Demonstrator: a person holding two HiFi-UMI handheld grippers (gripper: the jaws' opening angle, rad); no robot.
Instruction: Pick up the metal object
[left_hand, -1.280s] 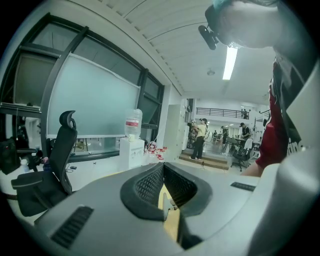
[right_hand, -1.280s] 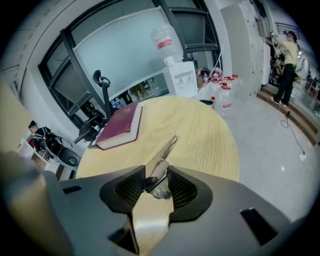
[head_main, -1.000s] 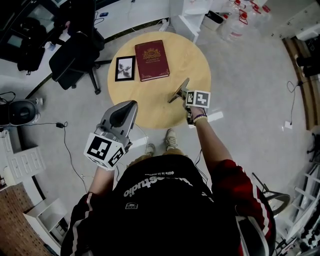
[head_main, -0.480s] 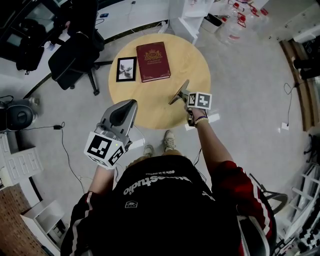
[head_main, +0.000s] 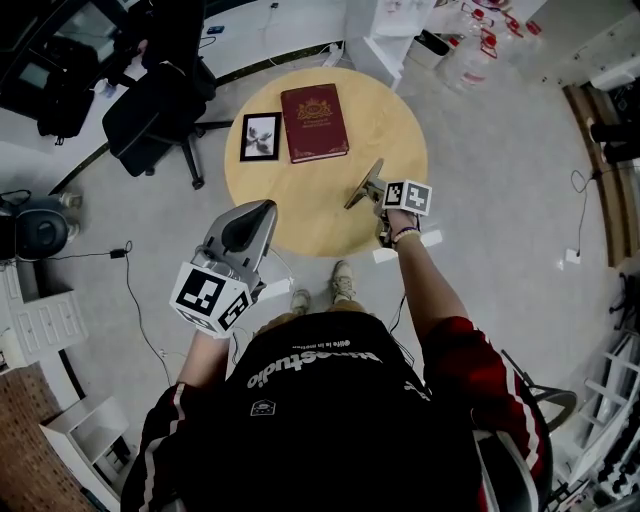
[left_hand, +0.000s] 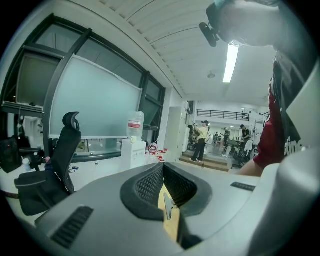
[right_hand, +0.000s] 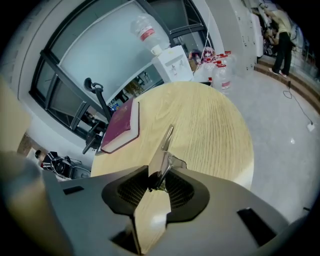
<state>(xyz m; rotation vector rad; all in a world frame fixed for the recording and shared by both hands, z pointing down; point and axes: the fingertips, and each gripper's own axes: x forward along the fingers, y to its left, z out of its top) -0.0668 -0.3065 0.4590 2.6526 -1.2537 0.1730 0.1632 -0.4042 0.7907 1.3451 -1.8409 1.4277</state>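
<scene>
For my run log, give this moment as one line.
right gripper: grips metal object, jaws just closing | left gripper: shut, empty | table: book, frame

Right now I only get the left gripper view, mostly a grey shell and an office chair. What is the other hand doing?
Observer: The right hand-held gripper grips the metal object between its jaws, which have just been closing, over the round table.
Operator: Anything else on that table?
Observer: A red book lies at its far side, with a framed picture beside it.
</scene>
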